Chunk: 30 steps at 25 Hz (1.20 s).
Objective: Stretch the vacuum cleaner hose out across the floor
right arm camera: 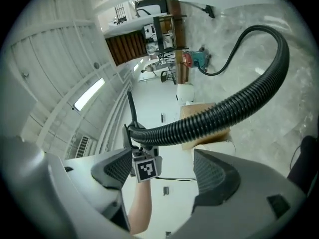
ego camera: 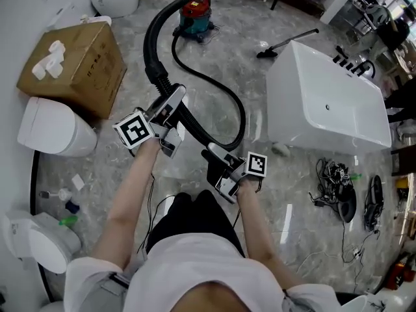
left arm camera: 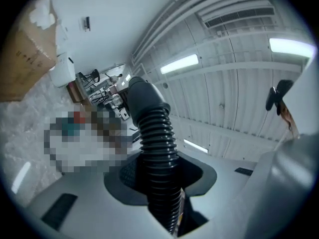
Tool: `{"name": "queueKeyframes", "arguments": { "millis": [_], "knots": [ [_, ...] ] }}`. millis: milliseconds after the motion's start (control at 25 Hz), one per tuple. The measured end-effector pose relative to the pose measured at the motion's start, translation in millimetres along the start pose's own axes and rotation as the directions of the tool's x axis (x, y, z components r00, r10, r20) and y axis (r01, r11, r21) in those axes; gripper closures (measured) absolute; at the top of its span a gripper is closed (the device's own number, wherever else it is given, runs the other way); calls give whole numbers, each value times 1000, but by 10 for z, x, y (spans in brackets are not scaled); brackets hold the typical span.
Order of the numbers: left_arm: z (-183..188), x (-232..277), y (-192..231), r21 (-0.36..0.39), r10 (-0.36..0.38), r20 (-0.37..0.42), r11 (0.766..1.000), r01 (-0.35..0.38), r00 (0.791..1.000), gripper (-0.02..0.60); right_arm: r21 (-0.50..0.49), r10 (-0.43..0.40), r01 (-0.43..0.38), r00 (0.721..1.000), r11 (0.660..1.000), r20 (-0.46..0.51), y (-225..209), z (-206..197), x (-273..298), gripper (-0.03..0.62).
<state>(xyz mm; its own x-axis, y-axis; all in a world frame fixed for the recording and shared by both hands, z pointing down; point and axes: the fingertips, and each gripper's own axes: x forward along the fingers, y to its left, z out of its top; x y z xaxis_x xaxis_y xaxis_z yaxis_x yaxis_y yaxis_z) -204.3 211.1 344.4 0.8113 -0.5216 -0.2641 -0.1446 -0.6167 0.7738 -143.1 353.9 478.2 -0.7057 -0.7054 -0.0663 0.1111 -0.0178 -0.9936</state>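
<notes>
Left gripper (left arm camera: 159, 174) is clamped on the ribbed black hose (ego camera: 224, 90), just below its smooth cuff. Right gripper (right arm camera: 163, 171) stands close beside it, jaws spread wide with nothing between them. Beyond both, the hose loops across the marble floor to the vacuum cleaner (ego camera: 195, 13), well apart from the grippers.
</notes>
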Motion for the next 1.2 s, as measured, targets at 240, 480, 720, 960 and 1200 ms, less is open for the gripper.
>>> {"name": "queueKeyframes", "arguments": {
  "millis": [240, 480, 720, 960, 1200],
  "knots": [
    [-288, 54, 20, 206, 31, -223, 978, 16, 974, 426, -108, 96, -110, 987, 988, -130, 268, -182, -87, 224],
    [-663, 84, -51, 302, 41, -388, 949, 85, 921, 426, -264, 171, -179, 984, 948, -56, 658, 47, -229, 224],
    [-1189, 97, -265, 423, 49, -577, 872, 247, 816, 426, -574, 70, 20, 988, 818, 135, 1114, 425, -311, 224],
    [-1692, 36, -332, 521, 137, -702, 769, 372, 699, 426, -680, -9, 183, 968, 710, 251, 1377, 435, -190, 224],
    [-2020, -55, -232, 601, 273, -754, 652, 461, 597, 426, -657, -78, 271, 948, 703, 307, 1294, 473, -129, 224]
  ]
}}
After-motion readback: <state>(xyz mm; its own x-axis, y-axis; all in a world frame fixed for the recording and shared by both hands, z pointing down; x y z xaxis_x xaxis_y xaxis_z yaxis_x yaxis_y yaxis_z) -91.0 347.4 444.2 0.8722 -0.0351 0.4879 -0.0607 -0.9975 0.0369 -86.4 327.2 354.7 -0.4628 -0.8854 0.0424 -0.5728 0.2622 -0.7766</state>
